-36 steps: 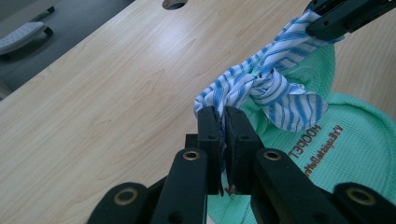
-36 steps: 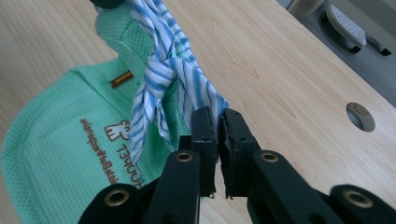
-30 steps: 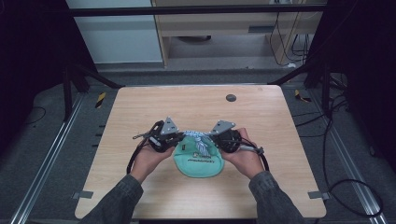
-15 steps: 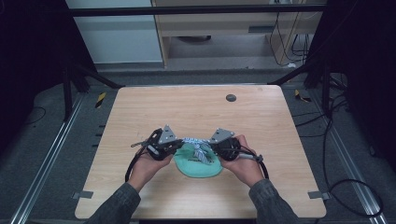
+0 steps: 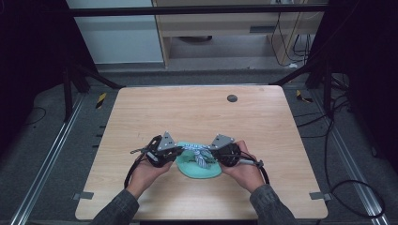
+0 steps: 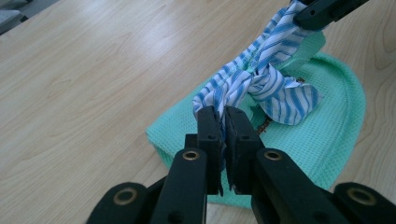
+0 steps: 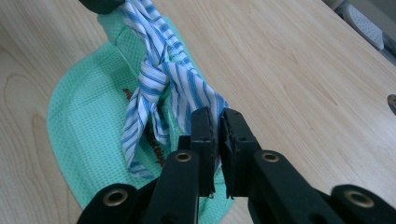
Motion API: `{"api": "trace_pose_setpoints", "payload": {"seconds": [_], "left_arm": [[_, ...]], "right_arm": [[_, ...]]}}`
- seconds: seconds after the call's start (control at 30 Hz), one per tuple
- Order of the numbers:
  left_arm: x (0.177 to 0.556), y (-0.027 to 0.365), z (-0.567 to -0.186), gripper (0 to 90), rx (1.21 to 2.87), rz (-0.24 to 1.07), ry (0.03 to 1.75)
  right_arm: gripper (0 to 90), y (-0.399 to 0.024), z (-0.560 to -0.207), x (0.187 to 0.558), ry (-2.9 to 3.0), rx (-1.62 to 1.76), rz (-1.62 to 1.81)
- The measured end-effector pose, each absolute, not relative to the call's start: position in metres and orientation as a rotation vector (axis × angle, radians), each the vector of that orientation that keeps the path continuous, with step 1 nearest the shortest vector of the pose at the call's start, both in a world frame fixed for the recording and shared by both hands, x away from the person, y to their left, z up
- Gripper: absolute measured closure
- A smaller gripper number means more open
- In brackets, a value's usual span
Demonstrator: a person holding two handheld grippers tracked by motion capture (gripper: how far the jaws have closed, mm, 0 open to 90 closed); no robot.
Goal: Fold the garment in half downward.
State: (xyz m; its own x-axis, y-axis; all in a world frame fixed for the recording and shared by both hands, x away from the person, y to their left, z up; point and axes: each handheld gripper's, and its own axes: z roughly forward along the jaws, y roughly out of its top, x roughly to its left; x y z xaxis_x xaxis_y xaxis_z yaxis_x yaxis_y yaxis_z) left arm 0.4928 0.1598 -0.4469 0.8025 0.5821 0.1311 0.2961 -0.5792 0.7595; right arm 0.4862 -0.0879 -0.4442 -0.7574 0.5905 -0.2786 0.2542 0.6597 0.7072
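Left tongs (image 6: 223,122) are clenched on one end of the blue-striped cloth strip (image 6: 261,84); right tongs (image 7: 215,125) are clamped on its other end. The strip is knotted at its middle, just above the green waffle cloth (image 5: 199,168), low in the high view's centre on the wooden table (image 5: 197,112). Brown marks on the green cloth are too small to read. A dark round disc (image 5: 232,98) lies upper centre.

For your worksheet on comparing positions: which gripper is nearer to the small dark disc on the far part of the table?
Right. The right gripper sits below and just left of the disc; the left gripper is farther to the left. Both clamp the striped cloth.
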Motion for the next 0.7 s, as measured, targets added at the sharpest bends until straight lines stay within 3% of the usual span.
{"api": "trace_pose_setpoints", "payload": {"seconds": [0.53,0.7], "left_arm": [[0.484,0.162,-0.462,83.9,2.212,0.445,0.666],[0.482,0.164,-0.466,78.8,2.207,0.445,0.681]], "right_arm": [[83.0,-0.086,-0.450,0.477,2.406,0.642,0.913],[82.4,-0.086,-0.453,0.473,2.420,0.637,0.915]]}}
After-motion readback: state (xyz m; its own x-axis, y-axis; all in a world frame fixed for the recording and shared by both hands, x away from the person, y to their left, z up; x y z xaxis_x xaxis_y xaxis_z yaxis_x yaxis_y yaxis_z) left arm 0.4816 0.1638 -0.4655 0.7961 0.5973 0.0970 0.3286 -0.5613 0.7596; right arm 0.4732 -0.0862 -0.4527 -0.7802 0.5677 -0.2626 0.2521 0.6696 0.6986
